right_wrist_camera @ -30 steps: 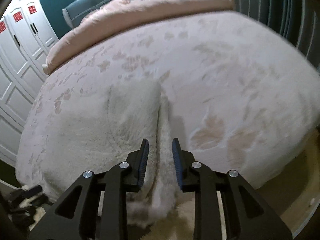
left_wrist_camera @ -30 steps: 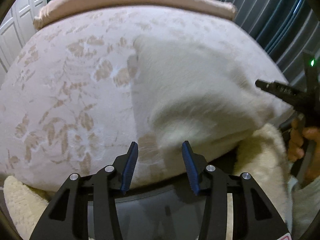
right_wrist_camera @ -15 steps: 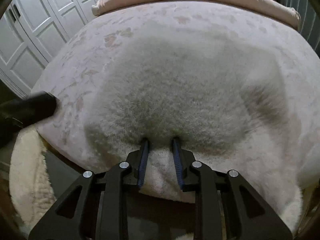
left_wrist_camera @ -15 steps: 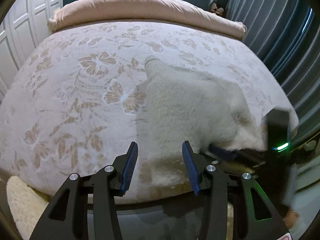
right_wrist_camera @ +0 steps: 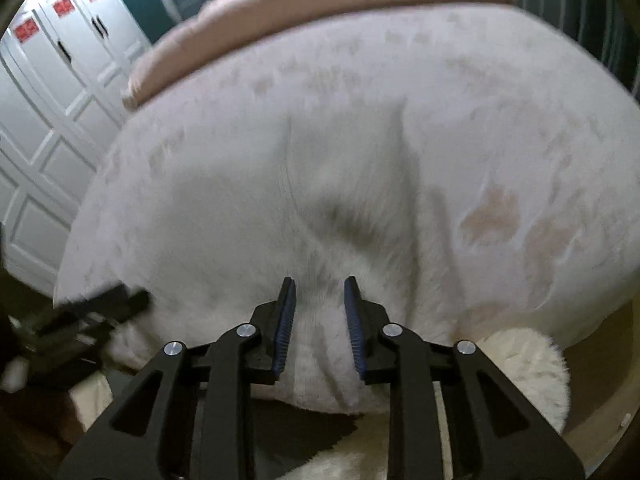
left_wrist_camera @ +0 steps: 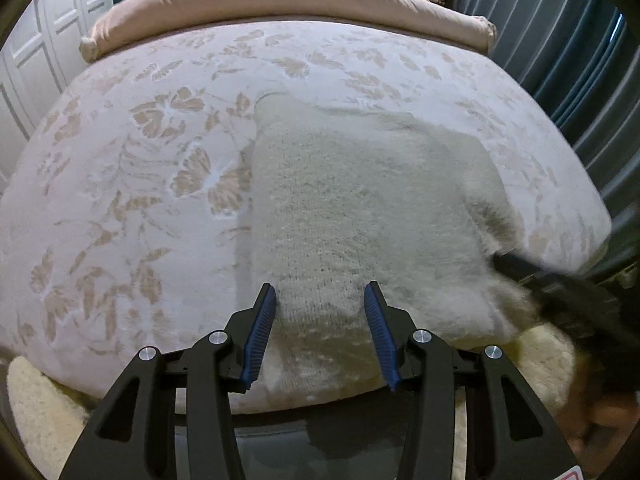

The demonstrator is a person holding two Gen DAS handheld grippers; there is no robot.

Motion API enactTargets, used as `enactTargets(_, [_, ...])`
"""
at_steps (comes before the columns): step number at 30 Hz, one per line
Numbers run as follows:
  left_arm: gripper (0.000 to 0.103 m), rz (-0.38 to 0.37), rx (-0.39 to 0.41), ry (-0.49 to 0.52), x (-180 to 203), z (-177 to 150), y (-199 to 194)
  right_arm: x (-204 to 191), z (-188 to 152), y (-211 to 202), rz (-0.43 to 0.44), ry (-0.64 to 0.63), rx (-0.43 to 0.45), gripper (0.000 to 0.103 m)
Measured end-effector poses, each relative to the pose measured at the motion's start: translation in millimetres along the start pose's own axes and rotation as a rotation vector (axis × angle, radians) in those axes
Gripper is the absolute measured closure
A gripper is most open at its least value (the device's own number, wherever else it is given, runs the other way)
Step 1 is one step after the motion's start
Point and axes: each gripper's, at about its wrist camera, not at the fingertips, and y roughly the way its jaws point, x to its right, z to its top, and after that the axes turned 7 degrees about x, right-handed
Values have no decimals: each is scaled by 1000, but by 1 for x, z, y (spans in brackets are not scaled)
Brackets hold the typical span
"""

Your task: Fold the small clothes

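Note:
A white fuzzy knit garment (left_wrist_camera: 360, 200) lies spread flat on the flower-patterned bed (left_wrist_camera: 140, 200), its near hem at the bed's edge. My left gripper (left_wrist_camera: 319, 286) hovers open over that hem, the pads apart on either side of the knit. In the left wrist view my right gripper (left_wrist_camera: 540, 280) shows as a blurred black shape at the garment's right corner. The right wrist view is blurred: the right gripper (right_wrist_camera: 319, 280) has its jaws opening, with the garment's (right_wrist_camera: 340, 184) fluffy edge lying between the pads. The left gripper (right_wrist_camera: 100, 304) appears dark at the left.
A rolled pink duvet (left_wrist_camera: 300, 4) lies across the far end of the bed. White wardrobe doors (right_wrist_camera: 40, 120) stand to the left and blue curtains (left_wrist_camera: 560, 40) hang to the right. A cream fluffy rug (left_wrist_camera: 36, 408) covers the floor below. A hand (left_wrist_camera: 600, 416) holds the right gripper.
The garment, bunched and lifted a second ago, now lies flat on the bed. The right gripper swung across with its edge and its pads have widened. The left gripper moved over the hem.

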Motion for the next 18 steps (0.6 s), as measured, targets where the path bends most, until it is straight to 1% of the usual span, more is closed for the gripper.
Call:
enactTargets(1, [59, 3, 2, 3, 1, 0, 0, 0, 3, -6, -2, 4, 20, 68])
enactTargets(2, [59, 10, 2, 5, 3, 1, 1, 2, 4, -11, 8, 16, 33, 60])
enactTargets(3, [59, 15, 0, 7, 3, 1, 2, 5, 4, -8, 17, 27, 29, 55])
enactTargets(5, [58, 26, 1, 10, 5, 1, 3, 12, 1, 7, 1, 53, -16, 55])
enactTargets(7, [57, 33, 2, 13, 7, 1, 4, 23, -10, 19, -29, 91, -70, 54])
enactTargets(10, [53, 47, 1, 26, 10, 0, 5, 31, -20, 23, -23, 120, -70, 53])
enactTargets(15, [48, 63, -1, 21, 12, 0, 8, 45, -5, 20, -4, 174, -18, 54])
enactTargets(18, [46, 76, -1, 22, 12, -1, 10, 49, -1, 36, 11, 178, -46, 52])
